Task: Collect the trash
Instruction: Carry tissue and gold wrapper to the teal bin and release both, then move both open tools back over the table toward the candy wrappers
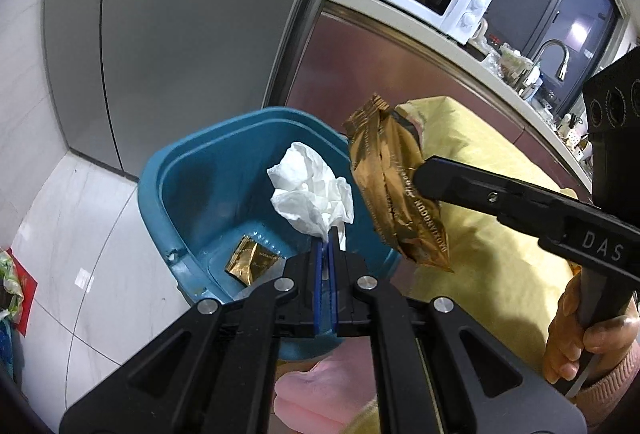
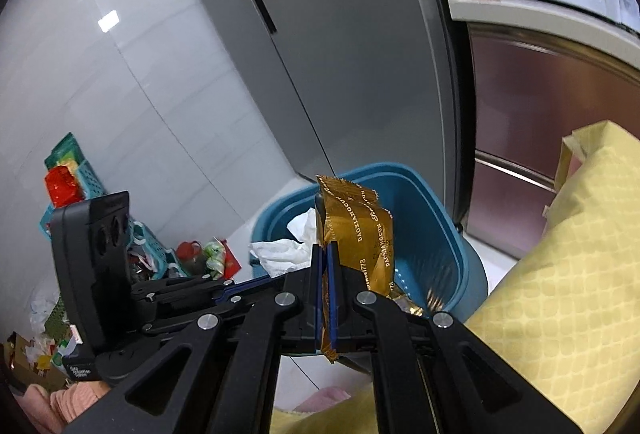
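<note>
1. Already one gold foil packet lies in the blue plastic bin on the floor;
2. left hand-held gripper pinches a crumpled white tissue over the bin opening;
3. right hand-held gripper clamps a gold foil snack wrapper at the rim;
4. both drops left, likely.

The right gripper pinches a gold wrapper above the blue bin, while the left gripper beside it holds a crumpled white tissue.
</note>
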`<state>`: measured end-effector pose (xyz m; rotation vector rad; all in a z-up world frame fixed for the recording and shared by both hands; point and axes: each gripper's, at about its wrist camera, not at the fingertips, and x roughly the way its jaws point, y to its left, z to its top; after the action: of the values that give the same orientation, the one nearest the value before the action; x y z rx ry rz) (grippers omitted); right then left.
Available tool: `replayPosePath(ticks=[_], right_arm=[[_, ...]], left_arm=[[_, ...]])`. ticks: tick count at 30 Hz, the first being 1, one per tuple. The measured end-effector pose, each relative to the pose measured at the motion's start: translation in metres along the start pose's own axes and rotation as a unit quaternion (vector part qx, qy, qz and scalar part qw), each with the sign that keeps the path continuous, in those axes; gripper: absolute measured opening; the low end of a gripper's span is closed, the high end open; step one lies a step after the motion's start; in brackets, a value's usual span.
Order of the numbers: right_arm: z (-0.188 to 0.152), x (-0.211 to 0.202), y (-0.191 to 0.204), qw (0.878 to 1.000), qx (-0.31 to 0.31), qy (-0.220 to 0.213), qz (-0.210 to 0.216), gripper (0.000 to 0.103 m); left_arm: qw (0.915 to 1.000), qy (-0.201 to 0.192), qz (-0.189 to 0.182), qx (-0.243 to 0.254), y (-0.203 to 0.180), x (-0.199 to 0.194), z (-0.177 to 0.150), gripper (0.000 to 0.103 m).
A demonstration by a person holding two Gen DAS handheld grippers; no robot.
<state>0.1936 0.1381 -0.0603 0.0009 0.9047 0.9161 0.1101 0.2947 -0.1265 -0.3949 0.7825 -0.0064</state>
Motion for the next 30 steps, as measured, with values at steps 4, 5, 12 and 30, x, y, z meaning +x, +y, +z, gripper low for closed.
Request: replayPosePath(ticks=[4, 5, 12, 30], right_arm=[[0.000, 0.013, -0.004, 1.000, 0.012, 0.020, -0.007, 0.002], [0.001, 0.014, -0.006, 0.999, 0.018, 0.025, -0.007, 0.002], [0.000, 0.021, -0.018, 0.998, 0.049, 0.041, -0.012, 0.009], [-0.021, -0.084, -0.016, 0.998, 0.017, -0.054, -0.029, 0.024]], left_arm=[[0.9999, 0.014, 0.005, -0.008, 0.003, 0.017, -0.004, 0.003], [0.9998, 0.018, 0.005, -0.008, 0.003, 0.021, -0.004, 0.003], [0.9991, 0.038, 0.009, -0.017, 0.003, 0.044, -0.005, 0.008], [0.9980, -0.021, -0.042, 0.041, -0.053, -0.011, -0.007, 0.034]])
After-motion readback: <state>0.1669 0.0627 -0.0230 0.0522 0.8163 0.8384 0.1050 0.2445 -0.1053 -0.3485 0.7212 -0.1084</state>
